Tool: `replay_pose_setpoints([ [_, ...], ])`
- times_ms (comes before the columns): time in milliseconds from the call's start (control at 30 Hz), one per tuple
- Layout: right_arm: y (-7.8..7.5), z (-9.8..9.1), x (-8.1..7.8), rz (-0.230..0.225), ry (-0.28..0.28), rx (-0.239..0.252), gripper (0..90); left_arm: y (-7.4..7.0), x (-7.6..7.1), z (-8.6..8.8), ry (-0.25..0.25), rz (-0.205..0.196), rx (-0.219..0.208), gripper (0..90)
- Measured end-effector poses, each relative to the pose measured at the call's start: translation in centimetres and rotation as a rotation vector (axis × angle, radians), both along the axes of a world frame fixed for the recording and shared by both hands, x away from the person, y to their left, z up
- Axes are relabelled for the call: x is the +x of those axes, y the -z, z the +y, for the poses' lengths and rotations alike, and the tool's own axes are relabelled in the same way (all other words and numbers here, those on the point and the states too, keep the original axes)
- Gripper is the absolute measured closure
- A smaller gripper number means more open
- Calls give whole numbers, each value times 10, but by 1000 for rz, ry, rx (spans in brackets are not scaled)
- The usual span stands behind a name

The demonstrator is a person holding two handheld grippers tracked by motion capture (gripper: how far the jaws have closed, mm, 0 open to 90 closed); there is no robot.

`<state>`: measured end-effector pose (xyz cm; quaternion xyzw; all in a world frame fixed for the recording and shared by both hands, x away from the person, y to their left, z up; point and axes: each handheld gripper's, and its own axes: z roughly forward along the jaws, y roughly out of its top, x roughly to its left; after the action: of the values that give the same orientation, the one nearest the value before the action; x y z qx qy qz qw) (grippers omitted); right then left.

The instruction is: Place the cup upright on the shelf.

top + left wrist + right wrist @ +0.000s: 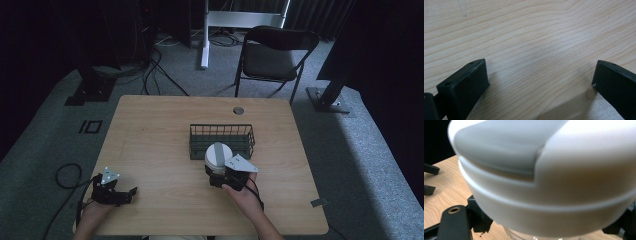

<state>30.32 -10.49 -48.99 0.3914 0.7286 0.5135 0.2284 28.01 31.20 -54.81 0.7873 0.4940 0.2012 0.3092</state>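
1. Your right gripper point(220, 172) had its jaws clamped on the white lidded cup point(218, 156), held just in front of the wire basket point(222, 141).
2. I judged the step to be carrying the cup toward that basket.
3. Your left gripper point(125, 192) rested with its jaws spread wide on bare worktop point(529, 50), nothing between them.
4. Your next move probably called for lifting the cup over the near rim, then lowering before releasing.

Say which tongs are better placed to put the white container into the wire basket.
Right. The right tongs already grip the white container just in front of the wire basket; the left tongs sit open over bare table, far off.
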Motion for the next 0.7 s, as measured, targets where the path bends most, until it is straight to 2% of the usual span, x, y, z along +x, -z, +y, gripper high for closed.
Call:
replay_pose_setpoints([
  [100, -5, 1, 2, -7, -4, 5, 180, 0, 0, 0, 0, 0, 0, 5],
  [367, -32, 5, 18, -48, -12, 20, 180, 0, 0, 0, -1, -1, -1, 5],
  [700, -64, 8, 44, -92, 44, 46, 181, 0, 0, 0, -1, 0, -1, 5],
])
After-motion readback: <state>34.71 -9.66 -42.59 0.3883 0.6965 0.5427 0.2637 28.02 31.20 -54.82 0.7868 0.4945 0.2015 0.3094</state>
